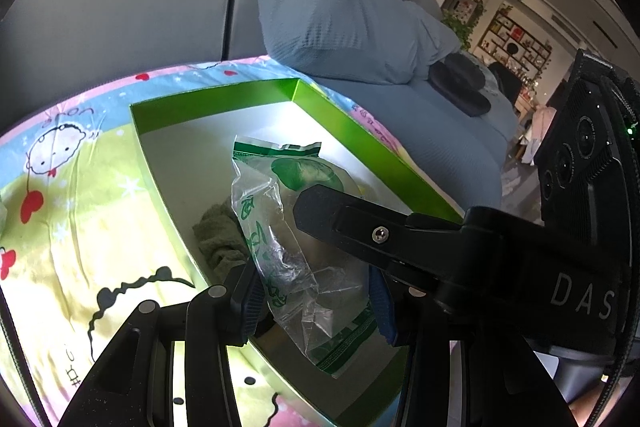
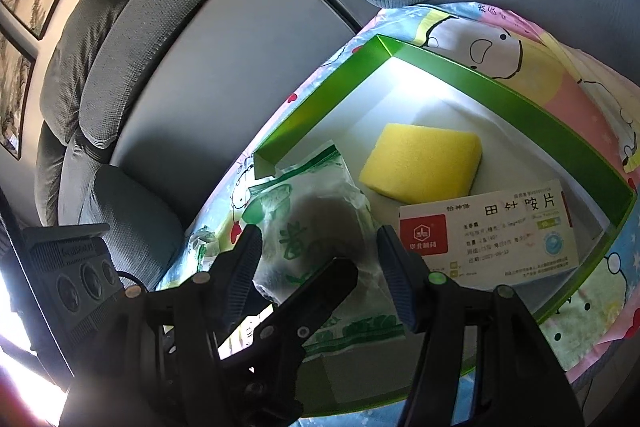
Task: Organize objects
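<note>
i read "das" on the right gripper [image 1: 400, 227]; both it and my left gripper [image 1: 316, 303] clamp the bag [image 1: 280, 227], its green print unreadable.

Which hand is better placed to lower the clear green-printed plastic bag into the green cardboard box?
Probably left: the left tongs pinch the clear green-printed plastic bag above the green cardboard box; the right tongs straddle it, grip unclear.

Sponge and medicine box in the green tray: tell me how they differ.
The sponge is plain yellow; the medicine box is white with a red logo and printed text. The sponge looks thick and soft-edged; the medicine box looks flat and sharp-cornered. Both lie flat inside the green tray, close together.
</note>
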`<state>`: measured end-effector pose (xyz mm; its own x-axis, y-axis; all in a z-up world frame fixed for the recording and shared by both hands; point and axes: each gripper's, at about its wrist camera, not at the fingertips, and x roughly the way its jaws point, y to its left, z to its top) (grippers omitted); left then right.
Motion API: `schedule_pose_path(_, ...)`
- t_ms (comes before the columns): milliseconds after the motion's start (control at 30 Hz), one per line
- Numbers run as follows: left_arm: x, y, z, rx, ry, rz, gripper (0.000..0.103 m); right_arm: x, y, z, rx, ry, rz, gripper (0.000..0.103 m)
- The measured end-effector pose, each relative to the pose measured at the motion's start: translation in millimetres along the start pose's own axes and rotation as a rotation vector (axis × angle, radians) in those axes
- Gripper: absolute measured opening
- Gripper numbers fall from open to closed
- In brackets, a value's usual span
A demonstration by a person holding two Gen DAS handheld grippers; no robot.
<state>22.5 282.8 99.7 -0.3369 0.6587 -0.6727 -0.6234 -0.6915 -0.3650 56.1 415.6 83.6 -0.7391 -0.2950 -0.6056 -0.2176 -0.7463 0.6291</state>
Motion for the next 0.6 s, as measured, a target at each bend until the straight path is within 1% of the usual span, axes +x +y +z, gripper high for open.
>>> schedule_pose_path(167, 4.2, 3.2, 0.3, -0.013, 0.017, 0.021, 0.047, 6.2, -1.7, 2.1, 0.015, 0.015, -0.012, 0.059)
schedule_pose_path(333, 5.0, 3.7, 2.4, -0.005, 0.019, 0.045, 0.047, 8.9, -3.9, 5.0, 0.033, 0.017, -0.009, 0.059)
schedule_pose_path(567, 12.3, -0.6, 7.2, 0.027, 0.040, 0.122, 0.047, 12.9, -5.6, 7.2, 0.049, 0.017, -0.032, 0.058)
schedule_pose_path(600, 13.6, -0.4, 7.8, 0.028, 0.043, 0.123, 0.047, 12.8, -6.4, 7.2, 0.053, 0.016, -0.032, 0.058)
